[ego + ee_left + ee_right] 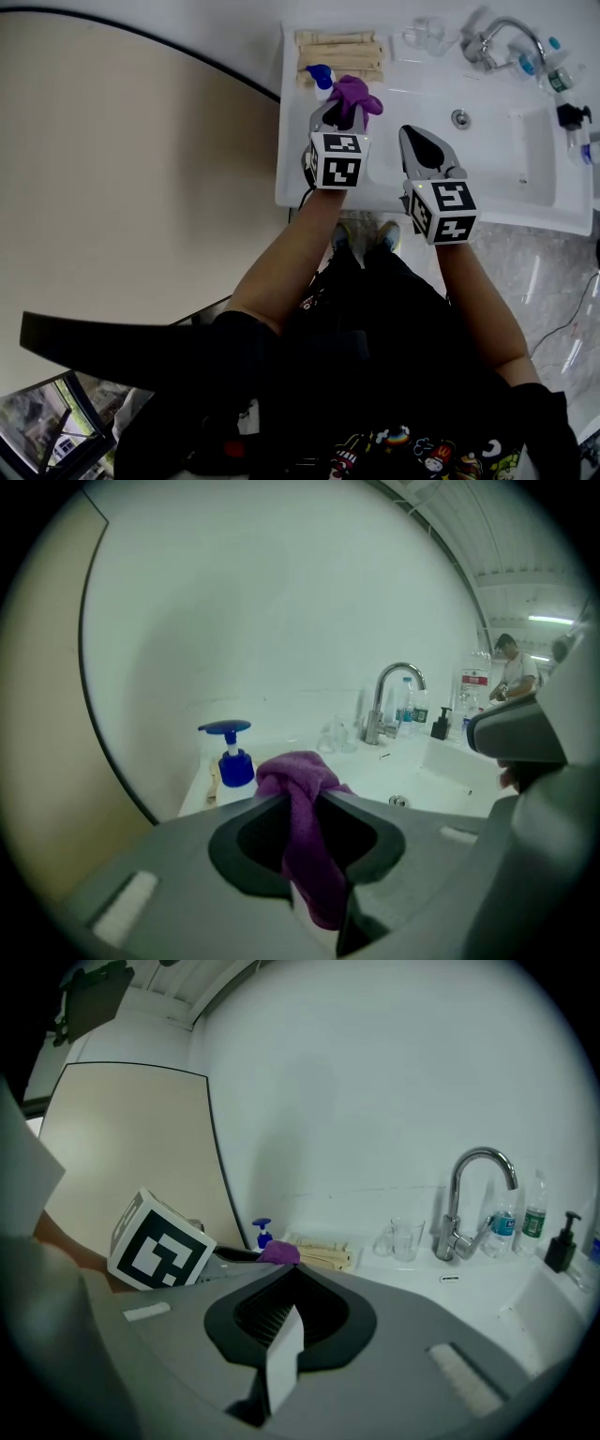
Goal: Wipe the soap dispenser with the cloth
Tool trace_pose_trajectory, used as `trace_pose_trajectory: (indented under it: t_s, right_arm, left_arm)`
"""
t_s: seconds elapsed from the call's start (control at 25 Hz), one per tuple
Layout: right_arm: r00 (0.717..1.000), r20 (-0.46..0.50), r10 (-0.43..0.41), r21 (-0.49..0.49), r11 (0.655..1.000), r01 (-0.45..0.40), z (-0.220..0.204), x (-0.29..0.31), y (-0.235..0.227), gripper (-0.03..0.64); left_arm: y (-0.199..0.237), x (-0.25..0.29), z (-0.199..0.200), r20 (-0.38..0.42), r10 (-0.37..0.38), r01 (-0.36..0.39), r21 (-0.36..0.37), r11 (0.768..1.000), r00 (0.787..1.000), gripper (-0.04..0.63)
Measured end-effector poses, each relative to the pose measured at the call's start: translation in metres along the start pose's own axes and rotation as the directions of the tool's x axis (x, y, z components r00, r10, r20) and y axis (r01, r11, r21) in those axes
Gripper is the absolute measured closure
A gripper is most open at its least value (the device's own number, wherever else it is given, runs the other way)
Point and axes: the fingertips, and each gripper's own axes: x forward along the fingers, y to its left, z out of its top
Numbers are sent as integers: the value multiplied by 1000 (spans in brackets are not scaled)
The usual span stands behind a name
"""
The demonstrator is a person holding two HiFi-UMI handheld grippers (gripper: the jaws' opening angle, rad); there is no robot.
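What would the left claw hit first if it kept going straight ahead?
Probably the soap dispenser, just ahead and slightly left of its cloth; depth is unclear, so it might slide past.

In the head view the soap dispenser (321,79), well left of the faucet (502,33), is largely hidden behind the cloth (354,97) and the left gripper (339,111); only its blue pump is seen; in the left gripper view its lower body is covered by the gripper's body, and the cloth's lower end is lost in shadow between the clamped jaws; the bottles (561,77) right of the faucet are partly cut off by the picture's edge; their labels are too small to be read.
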Motion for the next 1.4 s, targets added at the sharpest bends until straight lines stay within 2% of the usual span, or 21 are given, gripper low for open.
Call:
trace_pose_trajectory:
  t_s: [0.24,0.56,1.04,1.24,1.4]
  right_arm:
    - [999,-35,21,-6,1000,-21,-12,4,-9,592]
    - [998,-43,39,-17,999,-40,-15,6,-7,592]
    - [999,25,26,-19,999,-26,19,18,-2,592]
    - [1000,23,9,-12,1000,-9,20,18,-4,592]
    - [1000,4,-5,-4,1000,5,14,16,-9,592]
  left_arm:
    - [3,16,-25,-48,32,-34,-34,999,998,502]
    - [2,29,-47,-81,30,-32,-25,999,996,502]
    - [13,18,24,50,13,-13,-5,1000,999,503]
    - [11,27,12,19,3,-4,5,1000,1000,502]
    - [8,36,-12,-32,0,-1,-20,1000,999,502]
